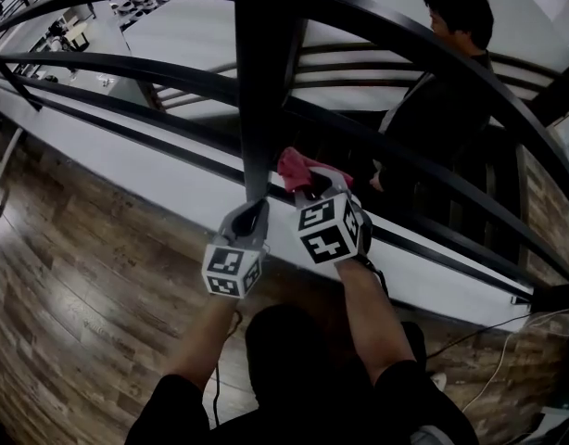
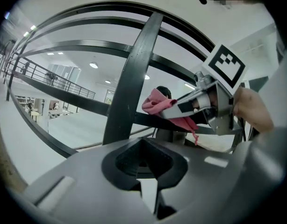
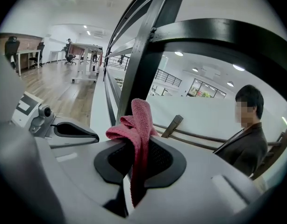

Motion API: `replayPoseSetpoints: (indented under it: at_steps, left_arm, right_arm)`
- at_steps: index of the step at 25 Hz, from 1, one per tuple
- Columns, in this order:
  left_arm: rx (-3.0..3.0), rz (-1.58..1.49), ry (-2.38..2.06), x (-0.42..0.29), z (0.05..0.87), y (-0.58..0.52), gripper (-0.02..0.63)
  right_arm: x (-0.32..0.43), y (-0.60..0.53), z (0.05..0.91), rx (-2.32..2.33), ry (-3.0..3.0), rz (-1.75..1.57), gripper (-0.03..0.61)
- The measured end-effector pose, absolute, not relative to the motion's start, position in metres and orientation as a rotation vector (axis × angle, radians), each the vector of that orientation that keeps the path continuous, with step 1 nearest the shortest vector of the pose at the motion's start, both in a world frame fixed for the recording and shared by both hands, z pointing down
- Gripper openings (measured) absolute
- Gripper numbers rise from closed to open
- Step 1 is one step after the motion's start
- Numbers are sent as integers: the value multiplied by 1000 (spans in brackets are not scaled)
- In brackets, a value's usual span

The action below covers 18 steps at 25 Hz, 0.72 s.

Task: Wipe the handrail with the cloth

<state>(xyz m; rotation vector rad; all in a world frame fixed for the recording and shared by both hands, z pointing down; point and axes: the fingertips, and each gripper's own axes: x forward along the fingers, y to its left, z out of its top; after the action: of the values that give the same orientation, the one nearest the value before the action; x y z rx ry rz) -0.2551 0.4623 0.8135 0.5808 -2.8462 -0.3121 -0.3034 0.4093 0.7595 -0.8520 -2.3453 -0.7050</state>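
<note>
Right under the head camera, two bare forearms (image 1: 359, 313) reach forward, each ending in a grey tool with a marker cube. The right tool (image 1: 312, 188) is clamped on a pink terry cloth (image 1: 298, 167). Its own view shows the cloth (image 3: 138, 125) pinched between the dark pads, one end standing above them and a strip hanging below. The cloth sits at the black metal handrail (image 1: 433, 63), just right of its thick upright post (image 1: 266, 82), level with a lower rail. Whether it actually presses on the bar is hard to tell. The left tool (image 1: 255, 209) points at the foot of that post, its jaws (image 2: 144, 148) drawn in to a thin slit with nothing between them. Behind the rails stands a person in a dark jacket (image 1: 442, 109), partly cut by the bars. Wood-plank floor (image 1: 81, 286) spreads to the left.
</note>
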Motion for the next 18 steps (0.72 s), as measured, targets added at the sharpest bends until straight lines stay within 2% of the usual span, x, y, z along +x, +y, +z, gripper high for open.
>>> replayPoseSetpoints:
  at_steps: [6,18]
  left_arm:
    - [530,-336,-2866,-243,813,478,0]
    - [478,-362,-2852,-231,813,492,0]
  right_arm:
    - [-309,427,762,-842,-2314,-844,49]
    - [-313,448,763,-913,-2340,-826,49]
